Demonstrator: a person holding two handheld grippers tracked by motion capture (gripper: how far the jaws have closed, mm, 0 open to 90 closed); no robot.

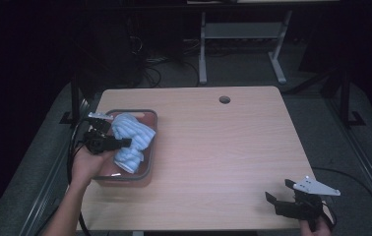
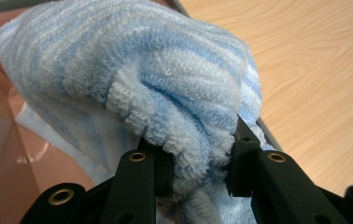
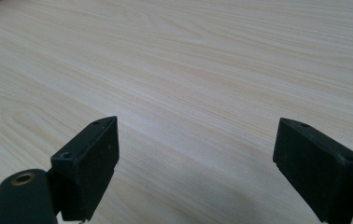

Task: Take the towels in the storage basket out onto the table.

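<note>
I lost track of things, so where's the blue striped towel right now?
In the high view, the towel sits at the table's left, in the bin, pinched by the left gripper.

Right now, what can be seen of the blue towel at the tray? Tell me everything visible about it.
The towel is looped terry cloth, striped light blue and white, soft and thick. It is bunched into a crumpled mound, not folded flat. It sits in the grey-rimmed tray at the table's left side, its lower part reaching the tray's near right corner. The left gripper is closed on a gathered fold of it, a jaw pressing each side. Beneath it in the left gripper view, something pale and flat shows; I cannot tell what.
</note>
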